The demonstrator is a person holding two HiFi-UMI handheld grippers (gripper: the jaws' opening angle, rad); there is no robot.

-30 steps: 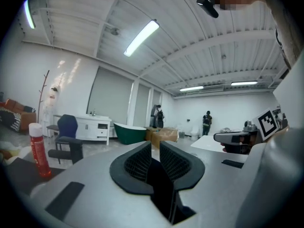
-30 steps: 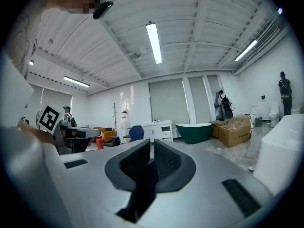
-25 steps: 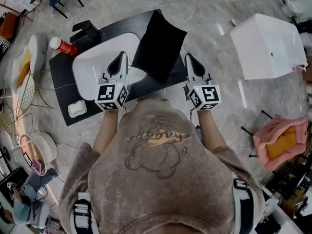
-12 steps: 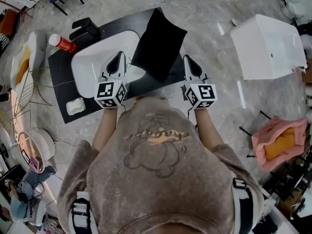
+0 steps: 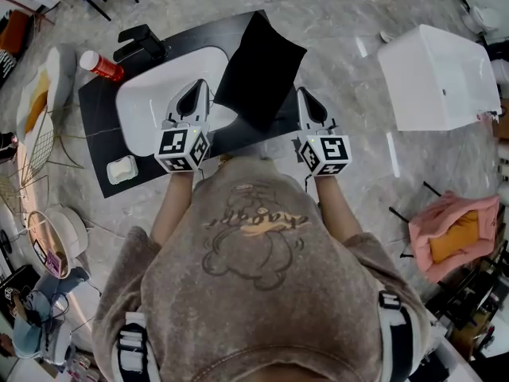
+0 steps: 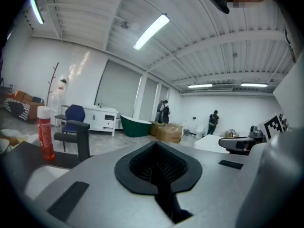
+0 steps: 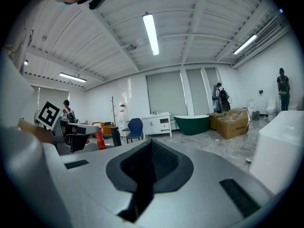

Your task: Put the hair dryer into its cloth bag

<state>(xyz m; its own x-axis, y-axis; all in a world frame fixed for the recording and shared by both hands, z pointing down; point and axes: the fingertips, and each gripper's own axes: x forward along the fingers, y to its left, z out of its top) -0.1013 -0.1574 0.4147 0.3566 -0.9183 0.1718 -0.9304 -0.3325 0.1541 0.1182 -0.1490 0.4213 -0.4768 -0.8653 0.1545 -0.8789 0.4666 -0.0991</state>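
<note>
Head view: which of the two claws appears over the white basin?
The left claw: it overlaps the white basin; the right claw shows right of the black cloth bag.

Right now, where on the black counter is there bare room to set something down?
Bare: the counter strip left of the white basin, between the red bottle and the soap dish. Crowded: the right end, covered by the black cloth bag.

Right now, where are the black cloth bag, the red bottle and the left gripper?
black cloth bag point(image 5: 261, 70), head view, middle of the cloth
red bottle point(image 5: 106, 69), head view, its red body
left gripper point(image 5: 198, 87), head view, its closed tips
</note>
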